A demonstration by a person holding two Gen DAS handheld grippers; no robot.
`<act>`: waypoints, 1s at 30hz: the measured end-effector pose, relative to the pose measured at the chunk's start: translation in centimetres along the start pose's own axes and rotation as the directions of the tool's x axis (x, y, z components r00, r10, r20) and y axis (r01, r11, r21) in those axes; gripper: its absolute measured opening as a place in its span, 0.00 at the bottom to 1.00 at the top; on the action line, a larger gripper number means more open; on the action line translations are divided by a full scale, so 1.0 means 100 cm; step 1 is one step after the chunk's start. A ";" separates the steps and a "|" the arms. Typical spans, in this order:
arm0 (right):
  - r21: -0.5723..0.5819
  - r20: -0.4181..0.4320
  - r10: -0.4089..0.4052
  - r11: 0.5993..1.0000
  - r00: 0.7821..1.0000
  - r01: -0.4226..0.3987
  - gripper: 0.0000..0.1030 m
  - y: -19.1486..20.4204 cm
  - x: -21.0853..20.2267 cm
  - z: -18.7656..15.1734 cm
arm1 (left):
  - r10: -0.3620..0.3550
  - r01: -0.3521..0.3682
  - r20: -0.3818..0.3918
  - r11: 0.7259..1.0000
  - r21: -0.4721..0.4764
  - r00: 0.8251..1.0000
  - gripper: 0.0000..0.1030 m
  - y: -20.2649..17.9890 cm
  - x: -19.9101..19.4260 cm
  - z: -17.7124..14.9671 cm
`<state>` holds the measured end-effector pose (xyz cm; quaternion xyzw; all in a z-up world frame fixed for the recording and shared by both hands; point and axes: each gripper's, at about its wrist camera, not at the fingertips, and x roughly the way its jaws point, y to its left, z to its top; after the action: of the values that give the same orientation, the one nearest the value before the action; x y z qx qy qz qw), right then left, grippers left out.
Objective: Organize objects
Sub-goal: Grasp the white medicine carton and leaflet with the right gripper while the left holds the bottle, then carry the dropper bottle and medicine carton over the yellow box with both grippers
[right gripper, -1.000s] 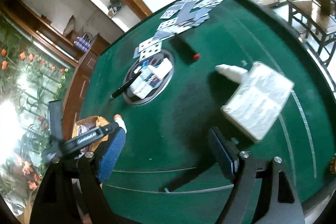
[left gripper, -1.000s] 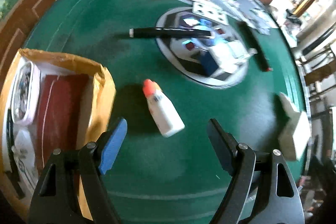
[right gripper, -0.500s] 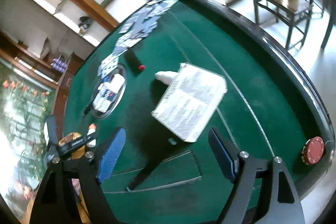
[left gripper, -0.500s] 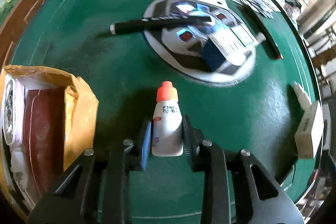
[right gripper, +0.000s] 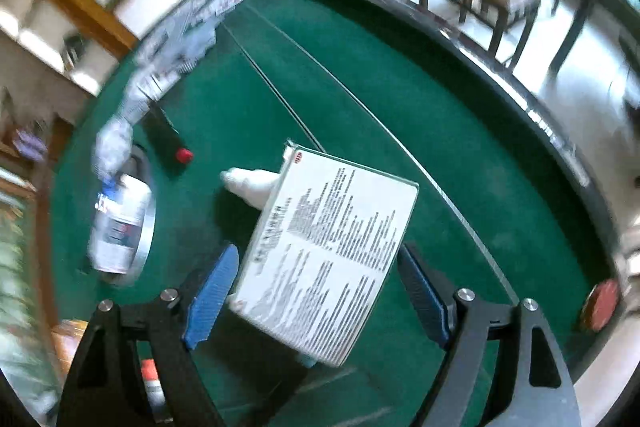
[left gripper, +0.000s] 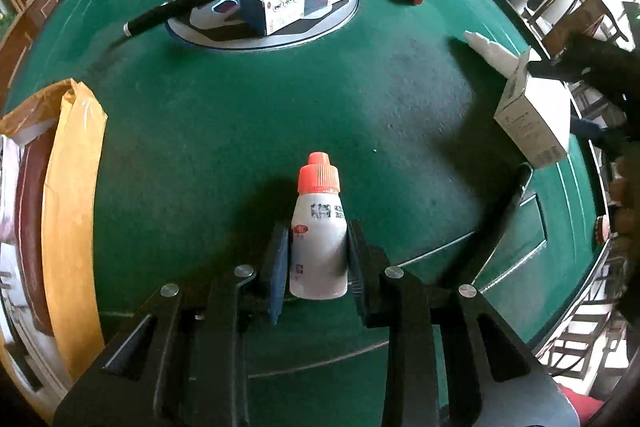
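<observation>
My left claw [left gripper: 316, 259] is clamped on the orange-capped bottle [left gripper: 319, 227], low on the green bench [left gripper: 240, 131]; my right claw [right gripper: 316, 287] is opening astride the white box [right gripper: 328, 251], untouched. Off-centre, that box could skid into the white tube [right gripper: 250, 183]

The right tongs [right gripper: 316, 291] point steeply down at a round desk [right gripper: 400, 99] covered in green felt. Their blue-padded jaws are opening, and a white printed box [right gripper: 328, 251] lies between them; the pads stand just beside its two sides without pressing. A white dropper bottle [right gripper: 252, 183] pokes out from under the box's far corner, toward the desk's middle. Farther that way lies a black marker with a red end [right gripper: 170, 139]. A blurred white carton [right gripper: 118, 223] sits on a silver disc at the desk's middle. Playing cards [right gripper: 180, 39] spread along the far edge. A red chip [right gripper: 602, 303] rests at the right edge.
</observation>
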<state>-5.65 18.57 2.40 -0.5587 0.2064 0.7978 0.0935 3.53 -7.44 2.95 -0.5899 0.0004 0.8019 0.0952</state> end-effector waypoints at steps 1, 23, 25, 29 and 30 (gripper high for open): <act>-0.016 -0.008 0.009 1.000 1.000 -0.009 0.84 0.001 0.005 -0.001 | -0.015 0.015 0.001 1.000 -0.014 1.000 0.25 0.003 0.000 0.000; -0.396 -0.054 0.097 0.911 0.994 -0.110 0.70 -0.013 -0.008 -0.019 | -0.039 0.039 -0.003 0.996 -0.085 0.999 0.25 0.007 -0.002 0.000; -0.419 -0.049 0.131 0.897 0.990 -0.140 0.70 -0.003 -0.016 -0.020 | -0.044 0.044 0.004 0.995 -0.094 0.999 0.25 0.008 -0.005 -0.003; -0.453 -0.055 0.183 0.872 0.982 -0.187 0.70 0.016 -0.026 -0.025 | -0.047 0.048 0.014 0.993 -0.112 0.999 0.25 0.010 -0.010 -0.007; -0.460 -0.059 0.191 0.866 0.980 -0.197 0.70 0.019 -0.026 -0.026 | -0.048 0.049 0.016 0.992 -0.116 0.999 0.25 0.011 -0.011 -0.007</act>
<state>-3.18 15.90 4.52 -0.5457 0.0658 0.8261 -0.1242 4.38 -8.81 3.68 -0.5891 -0.0614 0.8017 0.0802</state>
